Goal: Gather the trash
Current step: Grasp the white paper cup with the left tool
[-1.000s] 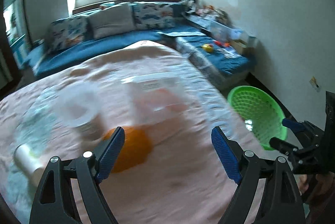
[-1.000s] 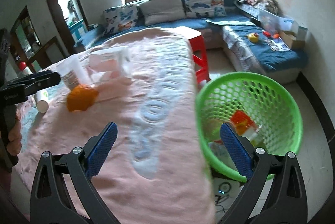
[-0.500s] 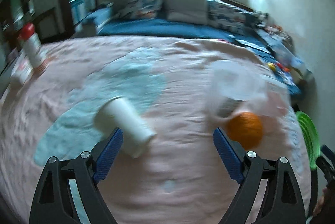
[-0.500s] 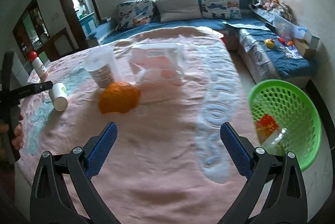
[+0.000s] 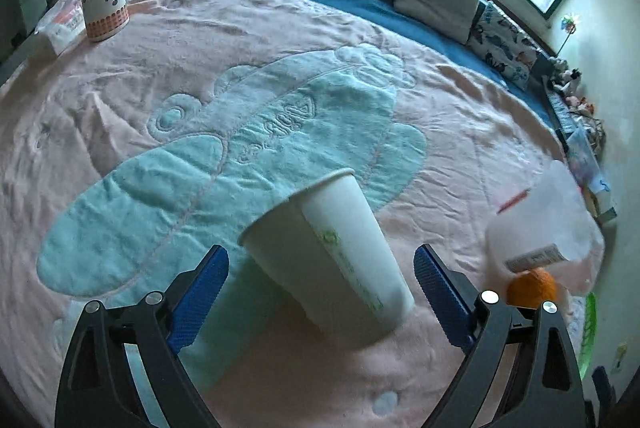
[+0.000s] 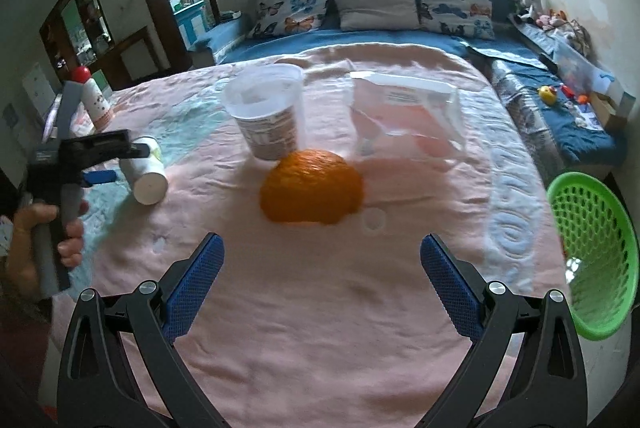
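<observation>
The left tool [image 5: 320, 292] has swung from the orange peel [image 5: 532, 287] to the fallen paper cup [image 5: 336, 260], jaws opening around it untouched; the right tool [image 6: 322, 280] left the green basket [image 6: 596, 260] for the peel.

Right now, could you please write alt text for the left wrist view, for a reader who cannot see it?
A white paper cup lies on its side on a pink and teal blanket, between the blue pads of the left gripper, whose jaws are opening without touching it. An orange peel and a clear plastic tub sit to the right.
</observation>
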Available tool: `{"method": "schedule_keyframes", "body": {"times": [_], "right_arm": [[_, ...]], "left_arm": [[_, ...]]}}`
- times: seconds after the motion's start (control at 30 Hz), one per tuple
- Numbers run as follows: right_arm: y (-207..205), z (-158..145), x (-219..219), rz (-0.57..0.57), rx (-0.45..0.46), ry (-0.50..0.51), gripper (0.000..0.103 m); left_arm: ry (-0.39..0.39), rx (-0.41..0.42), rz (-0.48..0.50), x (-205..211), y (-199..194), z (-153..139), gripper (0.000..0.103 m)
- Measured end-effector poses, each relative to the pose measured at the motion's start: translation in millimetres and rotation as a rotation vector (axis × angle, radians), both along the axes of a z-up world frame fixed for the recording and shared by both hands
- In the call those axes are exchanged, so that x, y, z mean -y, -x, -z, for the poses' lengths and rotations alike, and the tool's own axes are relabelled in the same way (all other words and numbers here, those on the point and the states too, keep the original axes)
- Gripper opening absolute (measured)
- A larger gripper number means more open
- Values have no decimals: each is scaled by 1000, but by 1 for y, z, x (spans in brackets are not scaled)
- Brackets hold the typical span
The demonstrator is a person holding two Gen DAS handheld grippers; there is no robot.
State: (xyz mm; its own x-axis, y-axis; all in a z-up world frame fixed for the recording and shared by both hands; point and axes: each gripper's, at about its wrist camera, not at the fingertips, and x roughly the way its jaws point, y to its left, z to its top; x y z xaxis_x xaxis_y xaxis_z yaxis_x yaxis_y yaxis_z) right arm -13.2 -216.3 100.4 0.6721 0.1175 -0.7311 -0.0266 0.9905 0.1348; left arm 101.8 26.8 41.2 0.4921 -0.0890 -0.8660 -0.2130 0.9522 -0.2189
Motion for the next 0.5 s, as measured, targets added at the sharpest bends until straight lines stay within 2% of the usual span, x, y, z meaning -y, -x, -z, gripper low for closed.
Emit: {"method": "schedule_keyframes", "body": {"times": [0.13, 0.27, 0.33, 0.5], "right_arm": [[-11, 0, -14, -16, -4, 19, 98], [-23, 2, -20, -32, -13, 28, 97], [-31, 1, -22, -41, -13, 26, 97], [-50, 0, -24, -57, -16, 3, 97]], "left_arm": [[58, -34, -32, -4, -11, 12, 89], [63, -40, -43, -3, -18, 15, 77], [91, -44, -45, -2, -20, 18, 74], [80, -25, -34, 4, -19, 18, 69]]}}
